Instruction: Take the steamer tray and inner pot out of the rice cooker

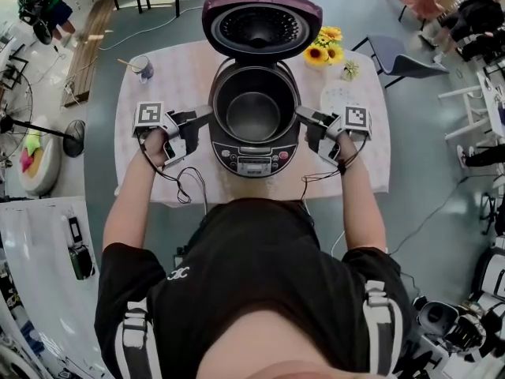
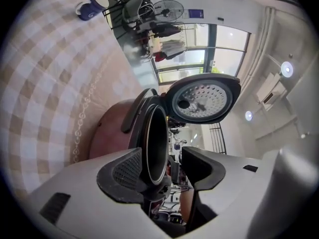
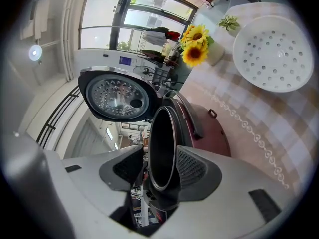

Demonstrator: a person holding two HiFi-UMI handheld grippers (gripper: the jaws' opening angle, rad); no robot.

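The maroon rice cooker (image 1: 254, 155) stands open in the middle of the table, its lid (image 1: 262, 24) tipped back. The dark inner pot (image 1: 254, 115) sits inside it. The white perforated steamer tray (image 1: 341, 97) lies on the table to the cooker's right, also seen in the right gripper view (image 3: 274, 54). My left gripper (image 1: 207, 119) straddles the pot's left rim (image 2: 155, 143); its jaws stand open, with a gap on one side of the rim. My right gripper (image 1: 302, 115) straddles the right rim (image 3: 162, 148) the same way, open.
A blue cup (image 1: 143, 68) stands at the table's far left corner. A vase of sunflowers (image 1: 323, 47) and a small plant (image 1: 349, 69) stand at the far right, behind the tray. A checked cloth (image 1: 371, 160) covers the table. Chairs and a fan stand around.
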